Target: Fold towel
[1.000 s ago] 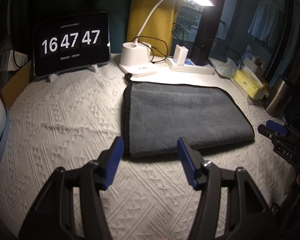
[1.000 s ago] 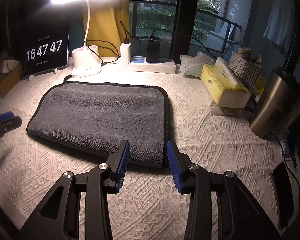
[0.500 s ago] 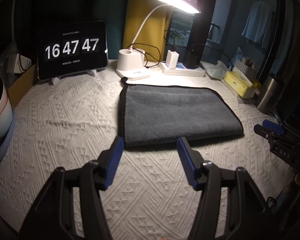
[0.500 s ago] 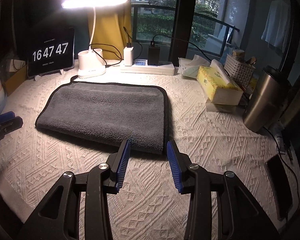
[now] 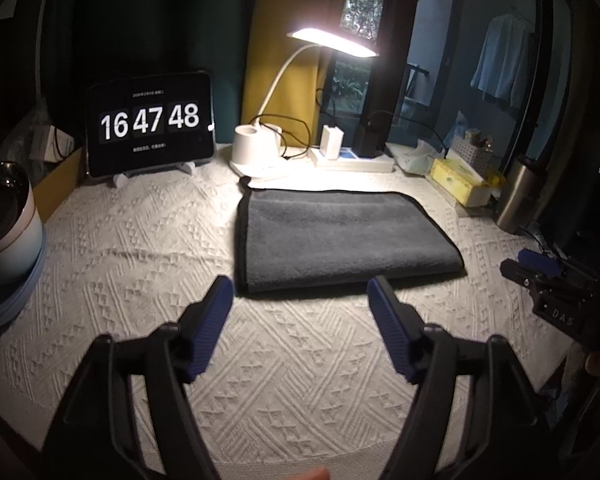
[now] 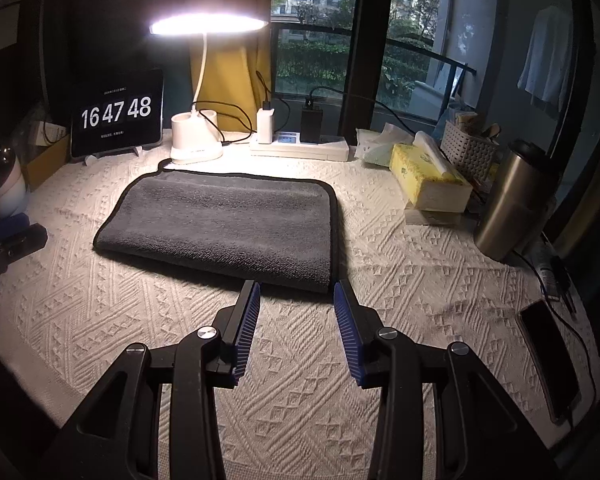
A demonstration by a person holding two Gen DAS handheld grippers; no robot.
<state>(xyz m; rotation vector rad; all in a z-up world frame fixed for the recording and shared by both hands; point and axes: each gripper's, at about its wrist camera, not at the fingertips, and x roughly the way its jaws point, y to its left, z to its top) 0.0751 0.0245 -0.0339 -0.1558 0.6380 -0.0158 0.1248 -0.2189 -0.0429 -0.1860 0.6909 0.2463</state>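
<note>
The dark grey plush towel with black piped edging is seen lying flat in the middle of the surface, already doubled into a long rectangle, its nearer long side thick and rounded like a fold. It is judged to be soft, light and limp — likely to sag and drape once lifted — so a hold at the two near corners, pinched through both layers, is suggested. The left tongs are held spread wide with nothing between them, just short of the towel's near left corner; the right tongs are likewise parted and bare, close before the near right corner. The surface is covered by a cream textured cloth with a raised diamond pattern, which may ruck if dragged. At the back, a lit white gooseneck desk lamp, a black tablet showing a clock and a white power strip are set; a yellow tissue box and a steel flask are placed to the right, by a dark window.
</note>
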